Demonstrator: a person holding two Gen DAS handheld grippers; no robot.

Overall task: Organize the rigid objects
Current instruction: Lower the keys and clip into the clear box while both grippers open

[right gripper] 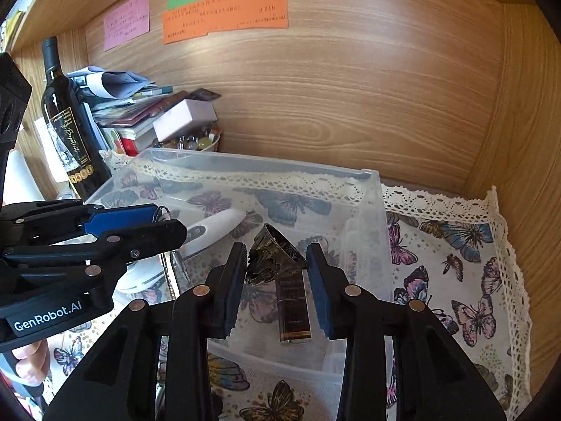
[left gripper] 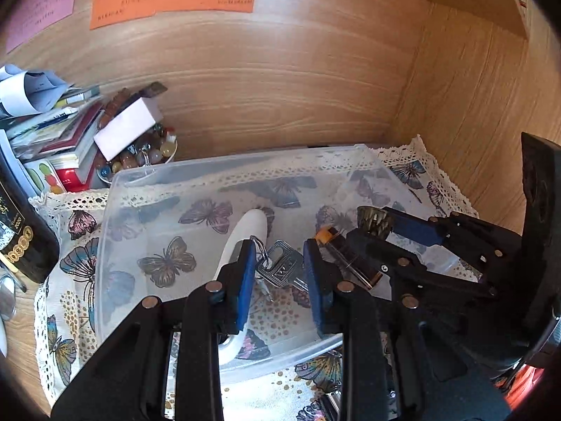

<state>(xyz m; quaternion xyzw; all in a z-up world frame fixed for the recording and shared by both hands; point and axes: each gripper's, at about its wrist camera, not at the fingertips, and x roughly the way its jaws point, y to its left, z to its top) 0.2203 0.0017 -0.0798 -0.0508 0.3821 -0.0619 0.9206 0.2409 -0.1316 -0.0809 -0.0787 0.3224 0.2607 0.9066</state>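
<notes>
Here, both grippers hang over a clear plastic bin [right gripper: 364,231] that sits on a butterfly-print cloth [right gripper: 455,263] in a wooden alcove. The left gripper [left gripper: 278,270] has its jaws closed on a bunch of keys [left gripper: 280,263], the blue pads pressing the keys from both sides above the bin's floor. Under them lies a white pen-shaped device [left gripper: 245,235], resting in the bin. The right gripper [right gripper: 277,270] grips a dark, ornate metal cup-like piece [right gripper: 273,256] between its jaws, held just above a dark rectangular lighter-like bar [right gripper: 294,308] that lies on the bin's floor. A wine bottle [right gripper: 70,133] stands left of the bin, beside a stack of books [right gripper: 133,112] and a bowl of beads [right gripper: 196,142].
</notes>
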